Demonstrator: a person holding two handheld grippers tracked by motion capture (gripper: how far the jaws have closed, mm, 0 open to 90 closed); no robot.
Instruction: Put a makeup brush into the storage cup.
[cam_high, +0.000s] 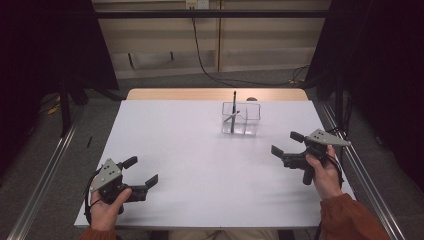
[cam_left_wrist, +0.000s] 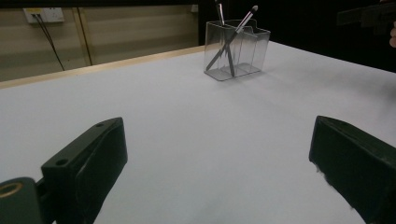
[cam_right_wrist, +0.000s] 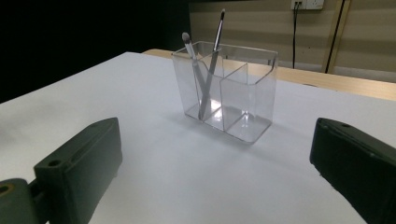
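Note:
A clear plastic organiser (cam_high: 241, 119) (cam_left_wrist: 237, 50) (cam_right_wrist: 229, 91) with two compartments stands at the far middle of the white table (cam_high: 200, 165). Two makeup brushes (cam_high: 233, 112) (cam_left_wrist: 228, 41) (cam_right_wrist: 205, 65) lean crossed in its left compartment as the high view has it; the other compartment is empty. My left gripper (cam_high: 140, 171) (cam_left_wrist: 215, 154) rests low near the front left, open, nothing between its jaws. My right gripper (cam_high: 285, 144) (cam_right_wrist: 215, 154) is held at the right side, open and empty, facing the organiser.
The table's far edge shows a wooden strip (cam_high: 215, 94). Metal rails (cam_high: 45, 175) run along both sides of the table. A black cable (cam_high: 210, 70) hangs from a wall socket behind. Dark curtains flank the scene.

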